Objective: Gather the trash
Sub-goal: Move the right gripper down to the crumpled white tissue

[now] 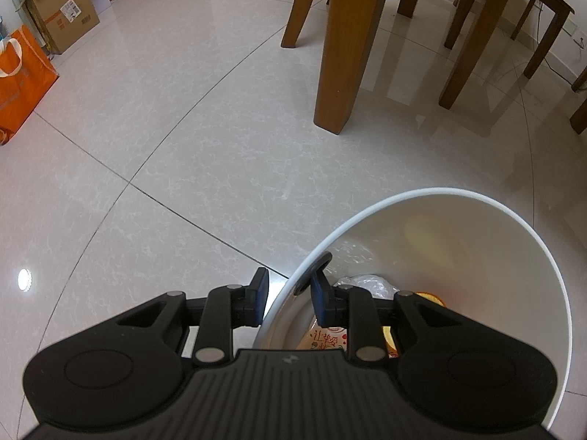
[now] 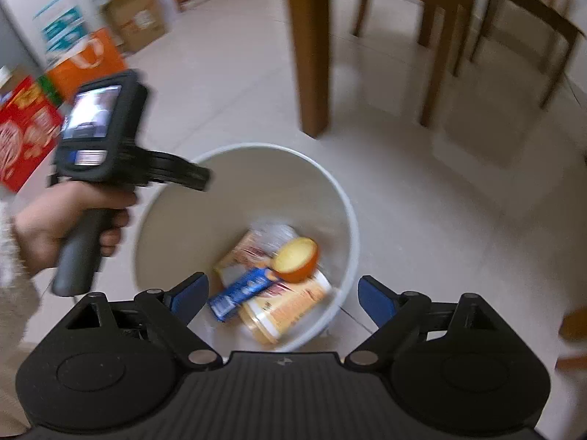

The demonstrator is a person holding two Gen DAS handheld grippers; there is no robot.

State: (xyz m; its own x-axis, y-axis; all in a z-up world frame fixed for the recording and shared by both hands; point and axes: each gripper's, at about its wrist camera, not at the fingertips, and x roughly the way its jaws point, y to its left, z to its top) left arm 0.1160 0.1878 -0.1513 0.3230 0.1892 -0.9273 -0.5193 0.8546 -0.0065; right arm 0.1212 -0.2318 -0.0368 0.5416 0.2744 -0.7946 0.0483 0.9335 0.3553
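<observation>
Left wrist view: left gripper (image 1: 290, 291) clamps the near rim of the white bin (image 1: 477, 256), one pad outside the wall and one inside, jaws narrow on it; the bin stands on the tiled floor (image 1: 183, 128) near a wooden leg (image 1: 348, 55). Right wrist view, blurred: right gripper (image 2: 282, 295) hangs over the bin with jaws wide and empty; inside lie an orange half (image 2: 295, 258), a blue wrapper (image 2: 240, 291) and a yellow cup (image 2: 290, 310).
</observation>
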